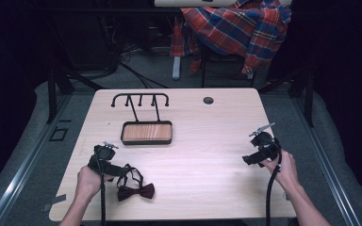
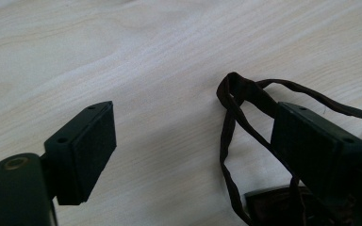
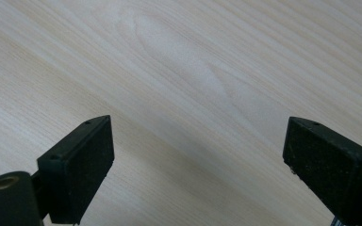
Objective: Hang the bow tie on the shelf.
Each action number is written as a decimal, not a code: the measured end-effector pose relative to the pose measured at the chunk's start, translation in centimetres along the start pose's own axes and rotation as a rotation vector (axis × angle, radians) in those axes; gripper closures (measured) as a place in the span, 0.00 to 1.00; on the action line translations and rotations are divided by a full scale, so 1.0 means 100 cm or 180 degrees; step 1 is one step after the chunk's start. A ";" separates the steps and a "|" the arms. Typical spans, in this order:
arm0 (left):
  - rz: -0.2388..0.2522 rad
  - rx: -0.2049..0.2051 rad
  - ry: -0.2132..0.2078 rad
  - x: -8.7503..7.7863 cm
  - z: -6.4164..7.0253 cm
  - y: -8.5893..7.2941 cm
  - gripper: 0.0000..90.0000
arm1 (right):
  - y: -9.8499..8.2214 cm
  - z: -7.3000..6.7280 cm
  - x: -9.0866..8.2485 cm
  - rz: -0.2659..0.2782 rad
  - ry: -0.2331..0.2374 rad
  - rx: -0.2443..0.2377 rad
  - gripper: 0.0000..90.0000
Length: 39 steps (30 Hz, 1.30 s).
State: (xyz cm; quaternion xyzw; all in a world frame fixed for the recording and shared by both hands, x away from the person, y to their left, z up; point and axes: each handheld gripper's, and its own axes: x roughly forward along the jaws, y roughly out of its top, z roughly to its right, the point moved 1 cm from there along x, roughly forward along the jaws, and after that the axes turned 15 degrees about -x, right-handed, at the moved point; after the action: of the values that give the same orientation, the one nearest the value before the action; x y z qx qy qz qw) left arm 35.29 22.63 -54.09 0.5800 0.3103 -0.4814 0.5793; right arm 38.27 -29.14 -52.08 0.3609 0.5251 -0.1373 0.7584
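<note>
A dark maroon bow tie (image 1: 136, 191) lies near the table's front edge on the left, its thin strap (image 1: 132, 172) looped out behind it. My left gripper (image 1: 120, 170) lies low over the table just left of that loop, held in the left hand. In the left gripper view its jaws stand open (image 2: 193, 122). The strap loop (image 2: 238, 117) lies on the wood between them, close to the right-hand jaw and crossing in front of it, and the bow (image 2: 273, 207) sits at the bottom edge. My right gripper (image 1: 250, 160), at the table's right side, is open (image 3: 195, 129) over bare wood.
A black stand with a row of hooks (image 1: 140, 100) rises from a wood-lined tray (image 1: 147, 133) at the middle left of the table. A cable hole (image 1: 208, 100) sits near the far edge. Beyond the table, a plaid shirt (image 1: 235, 28) hangs over a chair.
</note>
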 end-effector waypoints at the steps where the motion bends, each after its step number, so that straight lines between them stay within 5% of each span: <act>1: -0.0019 0.0003 0.0005 0.001 0.000 0.001 0.19 | -0.001 0.000 0.000 -0.0008 -0.0020 -0.0011 0.10; 15: -0.0214 0.0303 0.0001 0.015 0.015 0.006 0.58 | -0.003 0.000 -0.002 -0.0026 -0.0041 -0.0021 0.10; 39: -0.0440 0.0675 0.0030 0.021 0.031 0.000 0.98 | -0.005 0.002 -0.002 -0.0071 -0.0029 0.0013 0.11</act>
State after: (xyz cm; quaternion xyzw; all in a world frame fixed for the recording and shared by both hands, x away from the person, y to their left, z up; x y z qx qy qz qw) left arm 35.45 19.16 -55.62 0.6175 0.2996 -0.5475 0.4787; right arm 38.05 -29.64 -52.09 0.3559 0.5254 -0.1484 0.7585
